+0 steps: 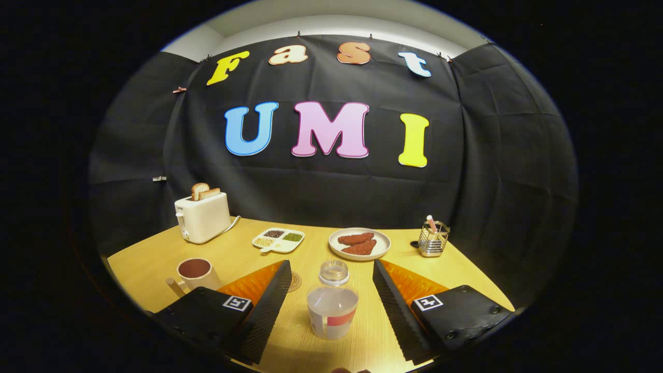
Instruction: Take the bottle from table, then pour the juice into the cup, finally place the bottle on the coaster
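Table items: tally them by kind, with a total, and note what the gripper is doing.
Drink vessels: 2 (bottle, cup)
Food dishes: 2 (meat plate, divided tray)
Appliances: 1 (toaster)
Holders: 1 (wire holder)
Coasters: 1 (coaster)
Total: 7
Gripper open, fingers either side of the bottle, not touching.

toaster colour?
Off-white toaster, clearest in the gripper view, beyond the open gripper.
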The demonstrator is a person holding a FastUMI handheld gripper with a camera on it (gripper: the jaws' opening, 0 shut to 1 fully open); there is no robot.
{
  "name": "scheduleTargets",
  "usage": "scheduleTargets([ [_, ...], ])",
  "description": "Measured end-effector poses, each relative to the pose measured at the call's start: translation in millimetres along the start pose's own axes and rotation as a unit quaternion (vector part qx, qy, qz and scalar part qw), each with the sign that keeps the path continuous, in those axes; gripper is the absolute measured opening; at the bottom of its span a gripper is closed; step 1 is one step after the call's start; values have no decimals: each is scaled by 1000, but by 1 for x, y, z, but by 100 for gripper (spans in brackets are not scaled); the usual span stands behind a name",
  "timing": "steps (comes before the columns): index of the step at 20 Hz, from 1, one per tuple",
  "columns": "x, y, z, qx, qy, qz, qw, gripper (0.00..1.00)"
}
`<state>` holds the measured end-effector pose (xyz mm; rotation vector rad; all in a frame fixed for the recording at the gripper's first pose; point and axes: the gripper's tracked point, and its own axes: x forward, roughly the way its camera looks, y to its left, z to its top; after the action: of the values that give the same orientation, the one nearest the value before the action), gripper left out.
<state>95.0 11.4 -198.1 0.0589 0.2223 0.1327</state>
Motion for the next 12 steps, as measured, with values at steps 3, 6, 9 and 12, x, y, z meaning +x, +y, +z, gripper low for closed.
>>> scheduleTargets([
  [3,9,-2,-19,-1,11,-1,1000,97],
  [6,17,-2,-32,15,17,-3,1000,97],
  [9,26,0,-43,15,20,-1,1000,97],
  [12,29,1,-54,21,27,-2,999,98],
])
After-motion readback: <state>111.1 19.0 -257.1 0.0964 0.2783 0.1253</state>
